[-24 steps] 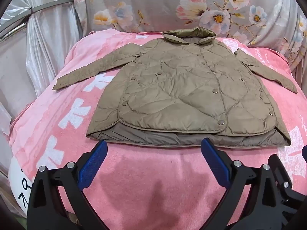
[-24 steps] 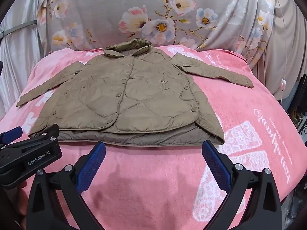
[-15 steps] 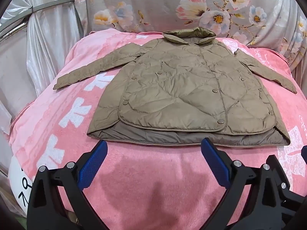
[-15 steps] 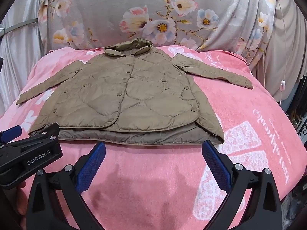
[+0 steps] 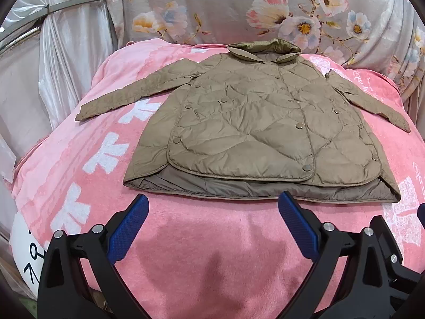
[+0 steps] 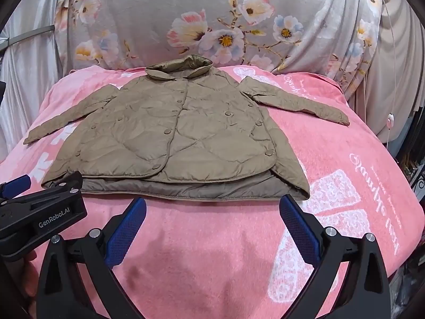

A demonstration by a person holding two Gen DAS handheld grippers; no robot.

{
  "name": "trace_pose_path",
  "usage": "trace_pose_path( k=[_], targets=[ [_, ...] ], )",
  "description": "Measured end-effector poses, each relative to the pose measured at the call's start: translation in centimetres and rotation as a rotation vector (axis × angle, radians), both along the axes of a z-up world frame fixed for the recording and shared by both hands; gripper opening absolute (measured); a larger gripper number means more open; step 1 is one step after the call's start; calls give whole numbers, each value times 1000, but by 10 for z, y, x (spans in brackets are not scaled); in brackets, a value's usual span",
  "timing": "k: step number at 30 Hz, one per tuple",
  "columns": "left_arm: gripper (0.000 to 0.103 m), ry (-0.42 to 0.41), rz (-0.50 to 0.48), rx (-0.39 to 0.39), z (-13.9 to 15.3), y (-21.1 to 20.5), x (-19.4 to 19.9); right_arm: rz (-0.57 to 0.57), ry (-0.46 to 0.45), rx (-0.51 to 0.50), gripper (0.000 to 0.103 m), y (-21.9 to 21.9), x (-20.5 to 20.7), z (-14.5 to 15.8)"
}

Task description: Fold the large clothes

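A khaki quilted jacket (image 5: 255, 133) lies flat, front up, on a pink blanket (image 5: 202, 242), collar at the far side, both sleeves spread out sideways. It also shows in the right wrist view (image 6: 175, 138). My left gripper (image 5: 212, 207) is open and empty, hovering just short of the jacket's near hem. My right gripper (image 6: 212, 210) is open and empty, also just short of the hem, nearer its right corner. The left gripper's body (image 6: 39, 212) shows at the left of the right wrist view.
The pink blanket (image 6: 345, 186) covers a raised bed-like surface that drops off at the left, right and near edges. Floral grey drapery (image 6: 212, 21) hangs behind. Shiny white curtains (image 5: 53, 66) stand at the left. A white cord with a switch (image 6: 389, 119) hangs at the right.
Both grippers have eased slightly forward toward the jacket's hem. The jacket has not moved and both grippers stay open.
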State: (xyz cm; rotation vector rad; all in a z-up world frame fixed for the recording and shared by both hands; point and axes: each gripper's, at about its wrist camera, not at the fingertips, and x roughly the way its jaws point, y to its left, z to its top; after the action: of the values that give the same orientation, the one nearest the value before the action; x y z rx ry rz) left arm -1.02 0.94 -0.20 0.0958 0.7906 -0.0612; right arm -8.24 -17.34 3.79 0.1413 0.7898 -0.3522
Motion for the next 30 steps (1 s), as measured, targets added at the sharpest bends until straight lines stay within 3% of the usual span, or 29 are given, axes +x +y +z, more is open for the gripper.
trace_pose_path(
  k=[30],
  targets=[
    [96,-1,-2,0,4,0,1,0,-4,1,98,1,-2,2]
  ],
)
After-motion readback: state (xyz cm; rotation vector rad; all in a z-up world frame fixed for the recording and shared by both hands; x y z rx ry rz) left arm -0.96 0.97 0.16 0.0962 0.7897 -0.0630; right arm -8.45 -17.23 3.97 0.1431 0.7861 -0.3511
